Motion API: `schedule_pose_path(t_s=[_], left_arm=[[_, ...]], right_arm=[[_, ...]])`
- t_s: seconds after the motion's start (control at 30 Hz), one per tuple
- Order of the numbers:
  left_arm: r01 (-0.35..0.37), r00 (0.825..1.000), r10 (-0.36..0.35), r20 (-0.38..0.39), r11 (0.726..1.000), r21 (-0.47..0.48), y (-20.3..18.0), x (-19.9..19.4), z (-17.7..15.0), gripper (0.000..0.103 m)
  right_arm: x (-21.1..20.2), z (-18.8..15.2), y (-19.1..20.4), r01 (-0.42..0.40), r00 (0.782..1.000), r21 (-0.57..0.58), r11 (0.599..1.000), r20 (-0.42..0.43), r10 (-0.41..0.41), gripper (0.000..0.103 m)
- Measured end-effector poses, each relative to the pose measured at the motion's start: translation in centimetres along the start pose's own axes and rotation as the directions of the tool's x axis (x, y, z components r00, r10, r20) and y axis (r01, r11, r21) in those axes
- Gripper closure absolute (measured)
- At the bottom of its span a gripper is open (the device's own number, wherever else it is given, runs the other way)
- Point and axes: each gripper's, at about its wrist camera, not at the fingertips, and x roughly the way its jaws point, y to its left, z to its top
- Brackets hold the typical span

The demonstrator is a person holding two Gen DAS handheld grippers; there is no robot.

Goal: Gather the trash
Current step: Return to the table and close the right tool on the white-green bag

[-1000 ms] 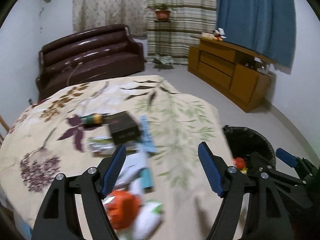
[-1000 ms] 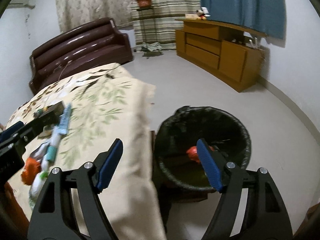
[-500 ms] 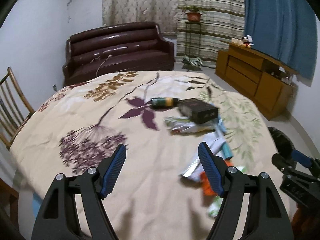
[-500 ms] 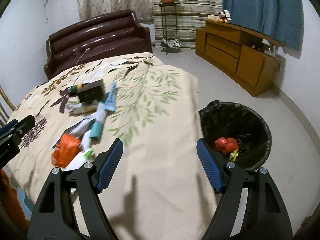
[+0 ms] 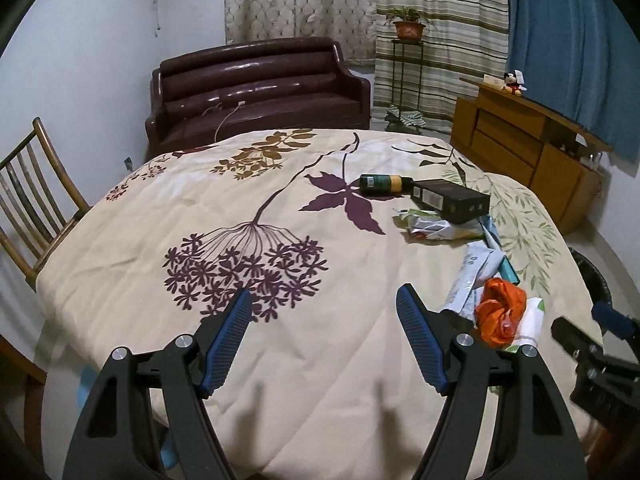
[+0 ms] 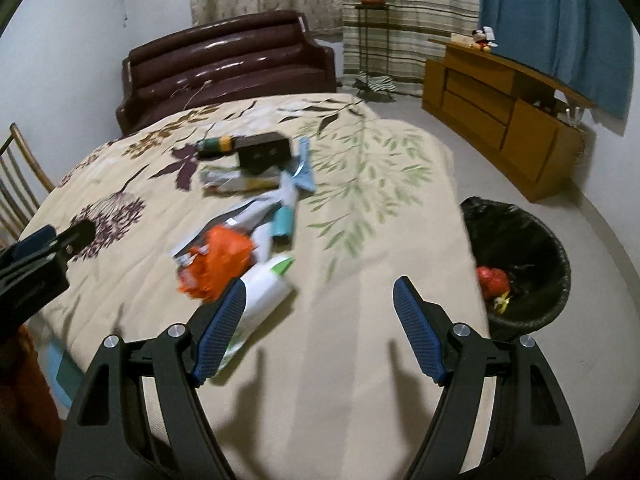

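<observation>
Right wrist view alone shows red trash [image 6: 493, 281] inside bin [image 6: 556, 256]

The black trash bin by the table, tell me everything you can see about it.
The trash bin is round and lined with a crinkled, glossy black plastic bag folded over its rim. It stands upright on the pale floor, close beside the table's right edge, whose floral cloth hangs next to it. Inside lie a crumpled red piece of trash and a small yellowish scrap. Neither gripper touches it. In the left wrist view only a sliver of its rim shows.
</observation>
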Motion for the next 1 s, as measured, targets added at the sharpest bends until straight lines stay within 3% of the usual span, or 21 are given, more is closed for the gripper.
schedule_pose_path(t_s=[0.47, 1.0], left_arm=[[0.014, 1.000, -0.014, -0.021, 1.000, -0.018, 0.3, 0.2, -1.2, 0.031], [0.083, 0.995, -0.084, -0.046, 0.996, -0.017, -2.0, 0.9, -1.7, 0.031]], right_arm=[[1.2, -1.4, 3.0, -0.035, 0.998, -0.041, 0.999, -0.053, 0.033, 0.029], [1.8, -1.3, -1.7, 0.066, 0.996, 0.047, 0.997, -0.069, -0.062, 0.029]])
